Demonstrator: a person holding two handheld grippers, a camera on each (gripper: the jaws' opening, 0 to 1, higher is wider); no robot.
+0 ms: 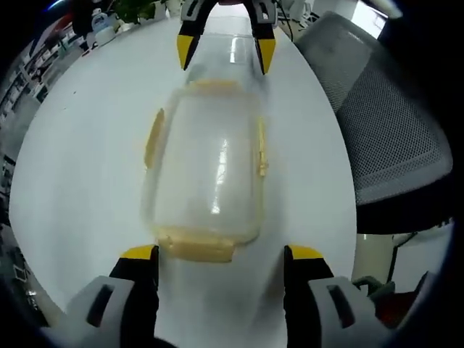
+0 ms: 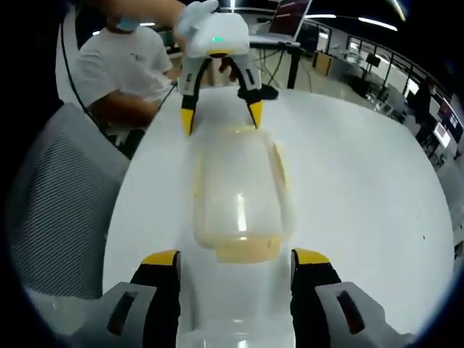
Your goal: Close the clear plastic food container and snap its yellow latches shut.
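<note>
left claw (image 1: 221, 254): jaws spread wide | right claw (image 2: 235, 257): jaws spread wide (facing each other)

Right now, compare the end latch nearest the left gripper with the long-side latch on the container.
The end latch lies across the container's short end; the side latch runs along its long edge. The end latch looks broader and blurred; the side latch looks narrower. Both are yellow. Whether either is snapped is unclear.

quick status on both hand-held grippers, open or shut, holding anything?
Left hand-held gripper: open, holding nothing, jaws spread before one end of the container.
Right hand-held gripper: open, holding nothing, facing the opposite end.
</note>
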